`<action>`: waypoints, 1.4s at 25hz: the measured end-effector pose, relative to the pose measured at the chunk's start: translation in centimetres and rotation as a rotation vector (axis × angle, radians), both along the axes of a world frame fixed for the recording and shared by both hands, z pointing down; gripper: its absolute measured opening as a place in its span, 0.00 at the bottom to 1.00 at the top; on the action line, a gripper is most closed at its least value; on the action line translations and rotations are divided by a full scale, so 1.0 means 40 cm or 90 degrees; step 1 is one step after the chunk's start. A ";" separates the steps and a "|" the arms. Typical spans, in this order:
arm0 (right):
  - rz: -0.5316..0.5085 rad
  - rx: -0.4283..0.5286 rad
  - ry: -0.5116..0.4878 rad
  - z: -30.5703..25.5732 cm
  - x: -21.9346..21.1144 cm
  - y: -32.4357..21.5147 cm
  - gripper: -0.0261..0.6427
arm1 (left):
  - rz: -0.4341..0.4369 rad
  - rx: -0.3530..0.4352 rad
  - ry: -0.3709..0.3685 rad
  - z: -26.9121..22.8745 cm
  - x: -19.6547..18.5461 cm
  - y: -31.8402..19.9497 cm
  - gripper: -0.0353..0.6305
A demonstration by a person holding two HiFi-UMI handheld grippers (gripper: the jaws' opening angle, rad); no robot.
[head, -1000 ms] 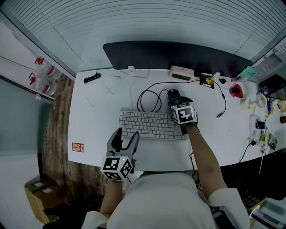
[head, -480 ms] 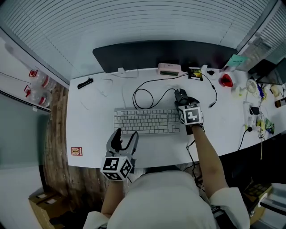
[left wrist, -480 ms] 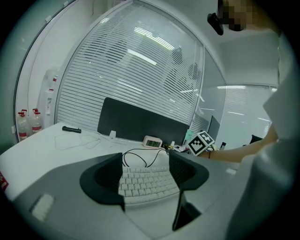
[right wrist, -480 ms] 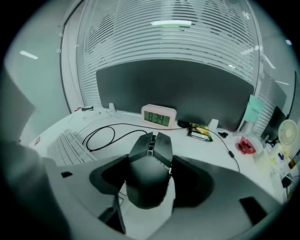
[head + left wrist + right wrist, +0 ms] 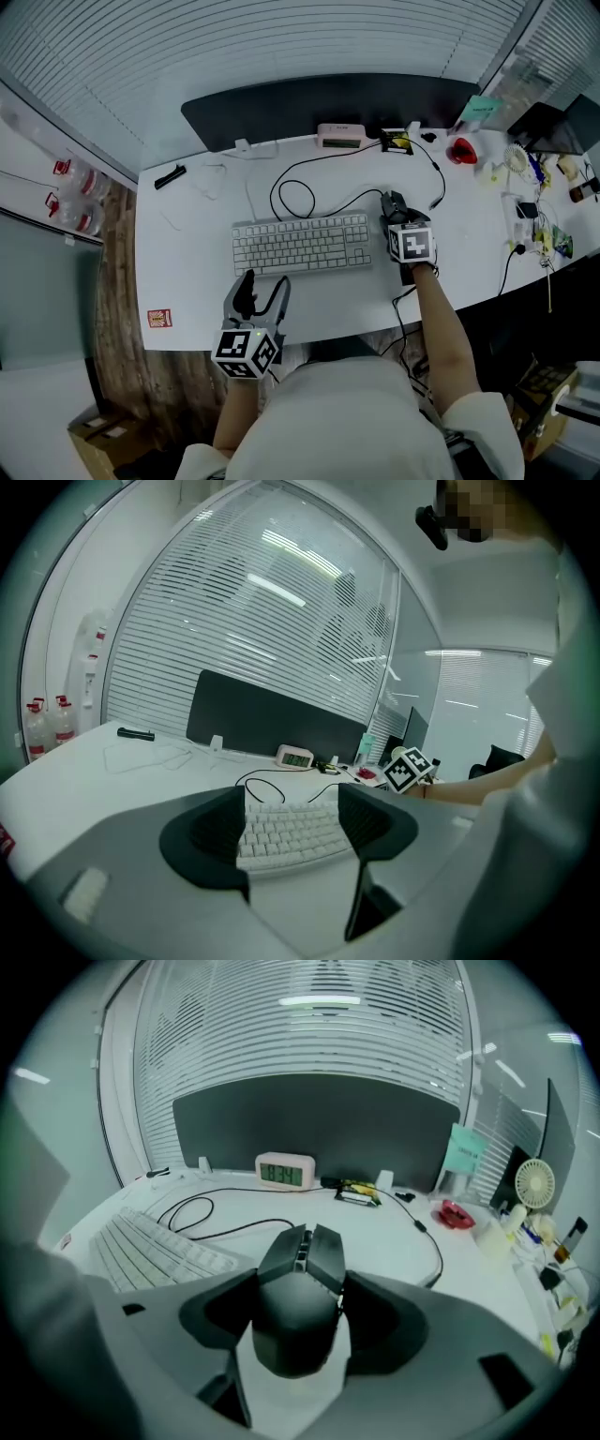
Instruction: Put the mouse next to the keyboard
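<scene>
A black wired mouse [image 5: 387,199] [image 5: 300,1307] sits between the jaws of my right gripper [image 5: 395,214] [image 5: 298,1321], which is shut on its sides. It is low over the white desk, just off the right end of the white keyboard [image 5: 302,243] [image 5: 150,1246]. The mouse cable [image 5: 292,197] loops behind the keyboard. My left gripper [image 5: 261,292] [image 5: 292,822] stands open and empty near the desk's front edge, pointing at the keyboard [image 5: 286,832].
A dark panel [image 5: 328,98] runs along the back of the desk, with a pink clock [image 5: 339,135] [image 5: 286,1172] in front of it. A red item [image 5: 461,150], a small fan [image 5: 534,1183] and clutter lie at the right. A black marker [image 5: 170,175] lies back left.
My right gripper has carried the mouse from behind the keyboard's right end to the desk beside that end. The left gripper has stayed where it was.
</scene>
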State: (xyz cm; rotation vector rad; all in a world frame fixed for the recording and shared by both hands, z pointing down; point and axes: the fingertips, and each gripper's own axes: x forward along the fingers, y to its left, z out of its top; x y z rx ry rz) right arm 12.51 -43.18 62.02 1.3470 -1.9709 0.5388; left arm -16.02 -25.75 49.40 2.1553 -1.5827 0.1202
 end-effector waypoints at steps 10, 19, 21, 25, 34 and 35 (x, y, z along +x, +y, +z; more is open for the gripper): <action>0.031 -0.034 0.021 0.033 0.062 0.095 0.47 | 0.017 -0.008 -0.001 0.013 0.001 0.039 0.50; 0.046 -0.047 0.019 0.072 0.086 0.137 0.47 | 0.024 -0.015 -0.001 0.025 0.004 0.068 0.50; 0.048 -0.046 0.017 0.073 0.087 0.137 0.47 | 0.026 -0.013 -0.004 0.023 0.006 0.073 0.50; 0.062 -0.039 0.012 0.072 0.092 0.140 0.48 | 0.028 -0.009 -0.008 0.023 0.007 0.090 0.50; 0.089 0.029 -0.027 -0.004 0.079 0.210 0.55 | 0.032 0.002 -0.009 0.019 0.009 0.173 0.50; 0.086 0.037 -0.035 -0.015 0.072 0.228 0.54 | 0.032 0.004 -0.009 0.018 0.010 0.186 0.50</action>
